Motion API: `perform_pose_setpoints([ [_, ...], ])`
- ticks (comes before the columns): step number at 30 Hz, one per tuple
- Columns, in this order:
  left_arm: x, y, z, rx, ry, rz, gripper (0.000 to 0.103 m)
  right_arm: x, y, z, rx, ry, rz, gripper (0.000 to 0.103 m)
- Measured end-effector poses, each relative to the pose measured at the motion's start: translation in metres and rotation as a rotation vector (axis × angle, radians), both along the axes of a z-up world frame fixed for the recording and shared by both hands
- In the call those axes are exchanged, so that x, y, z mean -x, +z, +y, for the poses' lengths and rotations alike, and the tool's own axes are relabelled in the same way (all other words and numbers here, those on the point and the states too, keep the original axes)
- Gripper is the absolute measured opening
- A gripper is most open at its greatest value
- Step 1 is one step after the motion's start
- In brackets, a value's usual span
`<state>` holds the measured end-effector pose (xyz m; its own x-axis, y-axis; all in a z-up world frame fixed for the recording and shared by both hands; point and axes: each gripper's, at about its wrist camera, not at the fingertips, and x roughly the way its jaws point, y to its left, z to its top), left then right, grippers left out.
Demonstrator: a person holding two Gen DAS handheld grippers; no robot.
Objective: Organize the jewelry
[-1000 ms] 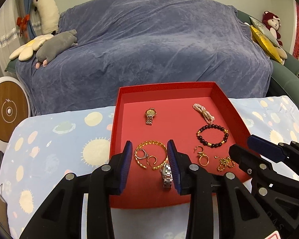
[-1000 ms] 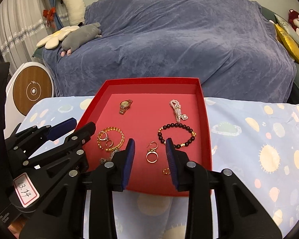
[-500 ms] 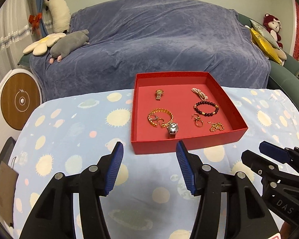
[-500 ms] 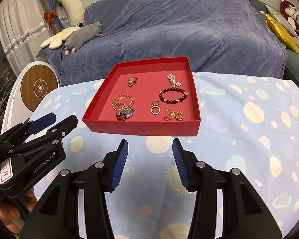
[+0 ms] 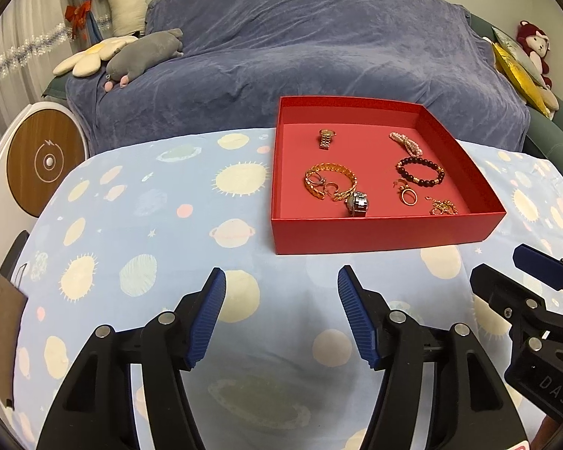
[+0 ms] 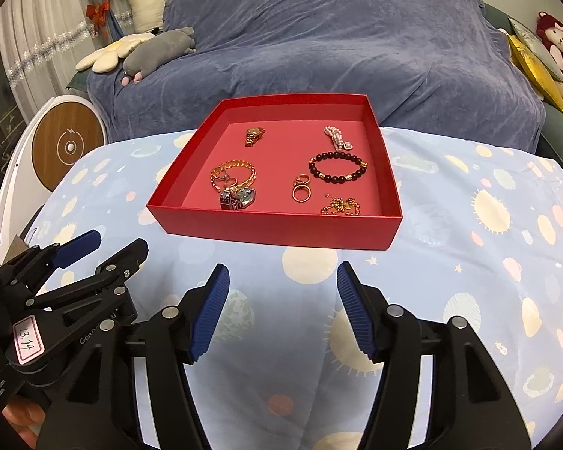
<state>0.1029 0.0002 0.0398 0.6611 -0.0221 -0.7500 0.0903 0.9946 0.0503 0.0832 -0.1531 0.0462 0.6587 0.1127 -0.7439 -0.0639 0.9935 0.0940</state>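
Where the red tray [image 6: 281, 230] sits on my patterned desk [image 6: 469, 281], it holds watches, bracelets and rings; short of it, my left gripper [image 5: 281, 315] and right gripper [image 6: 283, 309] are opening, both empty.

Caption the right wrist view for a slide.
Open tongs hover empty over the space-print cloth, short of a red tray holding jewelry.

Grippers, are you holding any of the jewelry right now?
No. The left gripper and right gripper hold nothing; their jaws are opening over the tablecloth, short of the red tray.
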Motion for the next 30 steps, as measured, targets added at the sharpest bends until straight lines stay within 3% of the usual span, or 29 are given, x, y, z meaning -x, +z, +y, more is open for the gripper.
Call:
perform_pose_setpoints([
  [4,0.0039,0.0038,-0.0024,0.000,-0.003,-0.016,0.069,0.0047,0.0029,0.0036,0.010,0.003,-0.020,0.065],
  [30,0.0090,0.0087,-0.0055,0.003,0.004,-0.024,0.070,0.0091,0.0090,-0.0009,0.020,-0.036,-0.041,0.070],
])
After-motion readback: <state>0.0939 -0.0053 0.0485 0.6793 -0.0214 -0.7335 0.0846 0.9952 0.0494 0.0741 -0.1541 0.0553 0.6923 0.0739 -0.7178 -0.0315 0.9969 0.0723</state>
